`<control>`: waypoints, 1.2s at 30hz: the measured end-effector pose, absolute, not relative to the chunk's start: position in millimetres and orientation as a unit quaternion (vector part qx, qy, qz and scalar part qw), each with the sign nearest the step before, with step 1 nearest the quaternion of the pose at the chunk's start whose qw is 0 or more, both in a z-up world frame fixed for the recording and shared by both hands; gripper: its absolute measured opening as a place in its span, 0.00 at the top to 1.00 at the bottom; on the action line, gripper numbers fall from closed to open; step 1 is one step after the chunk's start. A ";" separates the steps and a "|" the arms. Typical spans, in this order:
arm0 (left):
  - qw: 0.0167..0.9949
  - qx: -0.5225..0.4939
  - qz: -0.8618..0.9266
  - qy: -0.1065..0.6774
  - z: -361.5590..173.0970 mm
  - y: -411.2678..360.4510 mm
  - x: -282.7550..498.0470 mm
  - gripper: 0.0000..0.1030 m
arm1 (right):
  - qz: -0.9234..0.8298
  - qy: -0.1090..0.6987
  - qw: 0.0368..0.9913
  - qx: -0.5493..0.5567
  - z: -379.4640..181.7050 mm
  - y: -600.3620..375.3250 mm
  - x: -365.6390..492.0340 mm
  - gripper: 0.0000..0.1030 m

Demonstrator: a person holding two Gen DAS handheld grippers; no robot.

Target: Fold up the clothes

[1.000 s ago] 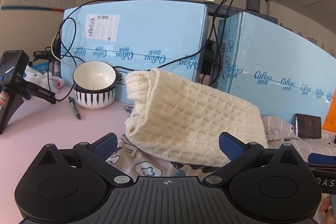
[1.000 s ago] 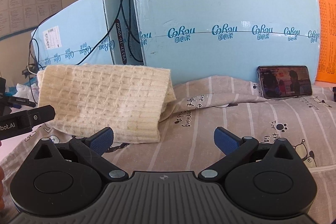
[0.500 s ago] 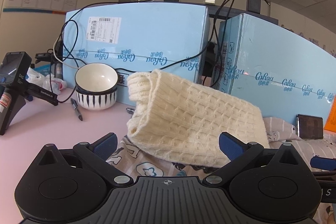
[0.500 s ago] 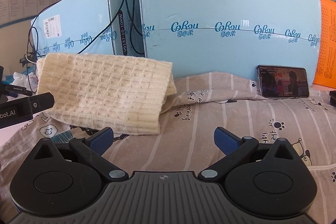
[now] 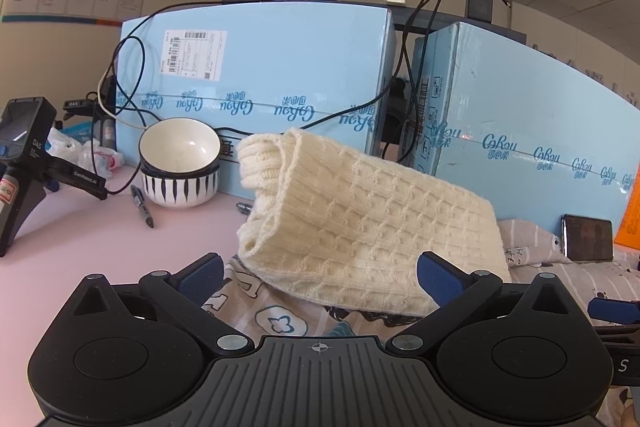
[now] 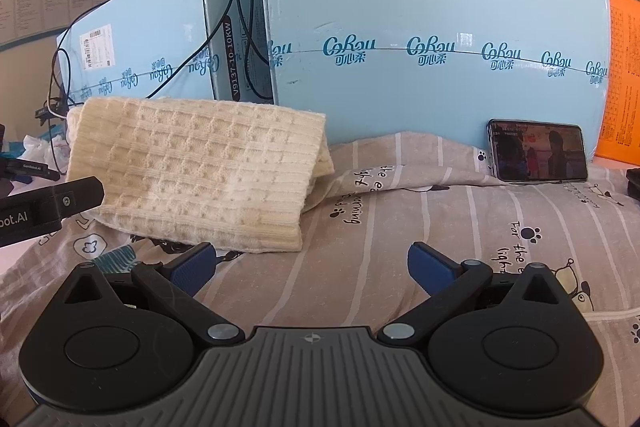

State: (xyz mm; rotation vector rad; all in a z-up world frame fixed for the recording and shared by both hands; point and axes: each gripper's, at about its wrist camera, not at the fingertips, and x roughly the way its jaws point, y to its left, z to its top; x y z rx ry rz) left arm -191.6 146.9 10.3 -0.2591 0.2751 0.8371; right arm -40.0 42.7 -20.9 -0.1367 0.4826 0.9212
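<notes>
Basically unchanged since a second ago: folded cream knit sweater [image 5: 360, 227] sits on the striped printed bedsheet [image 6: 440, 227], left gripper [image 5: 318, 273] and right gripper [image 6: 310, 261] both wide apart, empty, only drifting slightly, so the fold looks done.

A slight shift of both views is seen, while nothing on the desk has been rearranged. In the left wrist view, the cream knitted sweater [image 5: 360, 223] is now placed a little higher and further right between the fingers of the left tool [image 5: 318, 273], and the bowl [image 5: 180, 163] has likewise drifted right. The tip of the right tool [image 5: 612, 309] now shows at that view's right edge. In the right wrist view, the sweater [image 6: 196, 171] and the phone [image 6: 538, 151] are seen slightly lower and closer than a second ago.
</notes>
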 end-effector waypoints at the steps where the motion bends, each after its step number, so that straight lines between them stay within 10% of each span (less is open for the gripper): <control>1: 0.896 -0.125 0.405 0.132 10.5 146.9 -191.9 0.00 | 0.441 0.229 0.865 -0.065 -20.6 42.4 -40.5 0.00; 36: 0.899 -0.116 0.408 0.108 15.2 141.5 -199.6 0.00 | 0.463 0.216 0.858 -0.050 -15.4 38.0 -45.7 0.00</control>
